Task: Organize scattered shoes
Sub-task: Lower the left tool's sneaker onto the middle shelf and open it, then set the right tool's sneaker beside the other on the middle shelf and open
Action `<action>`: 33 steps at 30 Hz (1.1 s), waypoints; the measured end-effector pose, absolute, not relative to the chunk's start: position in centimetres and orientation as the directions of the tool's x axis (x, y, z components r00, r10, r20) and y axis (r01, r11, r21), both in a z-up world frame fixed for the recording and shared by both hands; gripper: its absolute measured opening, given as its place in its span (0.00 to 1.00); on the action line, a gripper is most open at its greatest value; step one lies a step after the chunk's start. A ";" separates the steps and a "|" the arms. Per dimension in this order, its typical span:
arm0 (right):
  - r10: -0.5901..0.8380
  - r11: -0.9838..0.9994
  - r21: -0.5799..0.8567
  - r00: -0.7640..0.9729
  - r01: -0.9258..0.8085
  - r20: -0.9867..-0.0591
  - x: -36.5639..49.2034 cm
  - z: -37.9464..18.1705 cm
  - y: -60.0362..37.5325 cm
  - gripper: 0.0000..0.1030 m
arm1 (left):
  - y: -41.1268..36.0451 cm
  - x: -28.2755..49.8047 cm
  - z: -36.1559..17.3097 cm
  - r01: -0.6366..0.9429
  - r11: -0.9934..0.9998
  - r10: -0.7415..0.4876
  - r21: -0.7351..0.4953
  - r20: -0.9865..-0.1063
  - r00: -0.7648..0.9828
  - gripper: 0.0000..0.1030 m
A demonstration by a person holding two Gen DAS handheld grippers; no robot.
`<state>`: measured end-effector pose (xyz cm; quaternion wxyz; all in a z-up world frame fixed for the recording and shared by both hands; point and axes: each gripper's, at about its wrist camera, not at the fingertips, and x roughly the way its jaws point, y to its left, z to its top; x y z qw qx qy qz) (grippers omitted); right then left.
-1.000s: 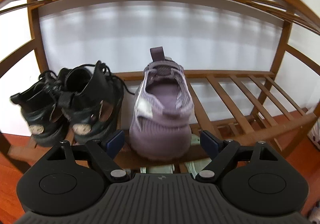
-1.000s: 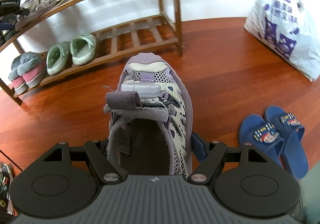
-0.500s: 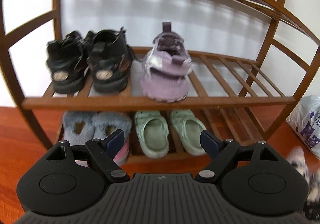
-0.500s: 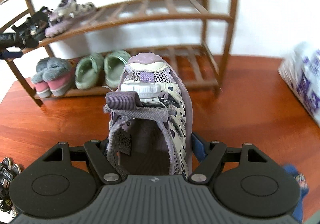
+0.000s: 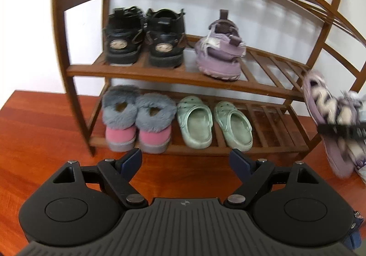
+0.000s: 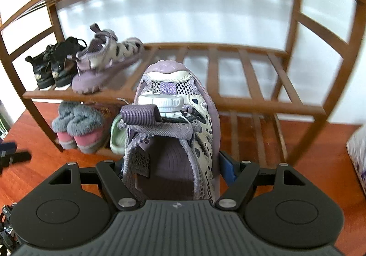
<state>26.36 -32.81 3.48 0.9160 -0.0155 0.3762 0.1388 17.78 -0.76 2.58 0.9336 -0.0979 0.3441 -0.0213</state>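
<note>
Right gripper point(image 6: 170, 164) has its jaws clamped on the second purple sandal point(image 6: 173, 118), toe aimed at the rack point(image 6: 228, 100), beside its mate point(image 6: 105, 66) there. Left gripper point(image 5: 185, 162) hangs empty, jaws apart.

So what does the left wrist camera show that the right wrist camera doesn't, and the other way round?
Only the left wrist view shows both green clogs side by side on the bottom shelf, and the empty, open left tool. Only the right wrist view shows, close up, the right tool shut on a purple sandal, with its white dial and strap. Both show the wooden shoe rack, the black shoes and the other purple sandal on the middle shelf, and the grey-and-pink fur slippers below.
</note>
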 end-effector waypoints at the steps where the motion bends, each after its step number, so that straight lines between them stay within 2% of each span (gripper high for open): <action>1: 0.248 0.959 0.076 0.677 -0.273 -0.693 27.1 3.7 -32.4 0.77 | -0.6 17.5 2.6 -0.033 0.980 -0.102 -0.197 -0.638 0.763 0.82; 10: 0.260 0.951 0.062 0.673 -0.304 -0.692 32.5 4.5 -29.1 0.77 | 0.9 15.4 1.8 -0.082 0.976 -0.075 -0.203 -0.661 0.747 0.83; 21: 0.209 0.954 -0.025 0.722 -0.298 -0.660 37.2 4.7 -25.5 0.77 | 2.8 14.4 2.3 -0.108 0.974 -0.052 -0.199 -0.660 0.749 0.83; 33: 0.158 0.968 -0.048 0.744 -0.248 -0.649 41.2 3.9 -24.1 0.77 | 3.6 15.7 1.9 -0.110 0.977 -0.044 -0.184 -0.674 0.738 0.83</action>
